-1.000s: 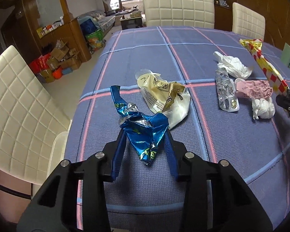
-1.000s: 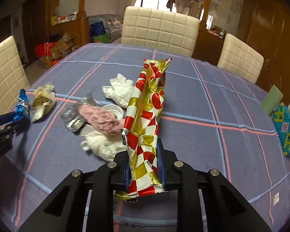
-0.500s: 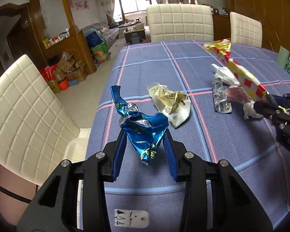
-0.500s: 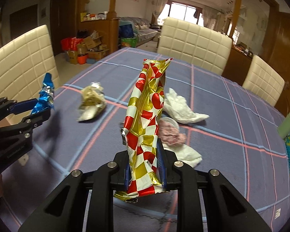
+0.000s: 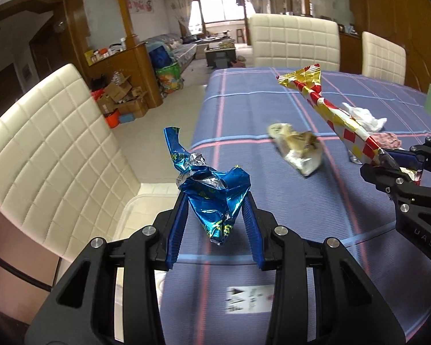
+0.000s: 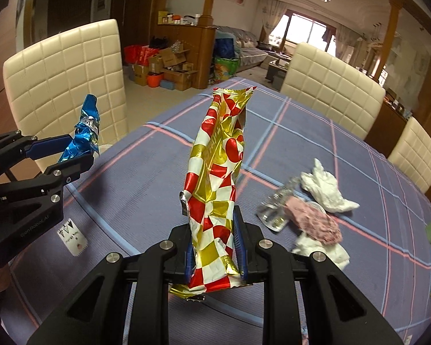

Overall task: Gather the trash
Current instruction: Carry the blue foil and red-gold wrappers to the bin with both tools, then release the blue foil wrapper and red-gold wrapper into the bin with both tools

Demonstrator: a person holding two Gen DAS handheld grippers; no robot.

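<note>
Left hand-held gripper (image 5: pixel 215 201) is clamped on one crumpled blue foil wrapper (image 5: pixel 212 189). Right hand-held gripper (image 6: pixel 214 241) pinches one red-gold checkered wrapper (image 6: pixel 218 178). Two white tissues (image 6: pixel 326 189) lie on the worktop (image 6: pixel 146 189).

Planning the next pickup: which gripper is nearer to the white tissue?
Right. The right gripper holds its wrapper just beside the white tissue; the left gripper is off at the table's edge.

Both grippers are angling downward over the bench. The left gripper (image 5: pixel 215 201) is pinching a blue wrapper (image 5: pixel 212 189) between its blue fingers (image 5: pixel 176 221), which are sitting a fair bit apart. The right gripper (image 6: pixel 215 230) is clamping a red-gold wrapper (image 6: pixel 218 178), fingers (image 6: pixel 240 241) closer together, wrapper sticking up past them.
</note>
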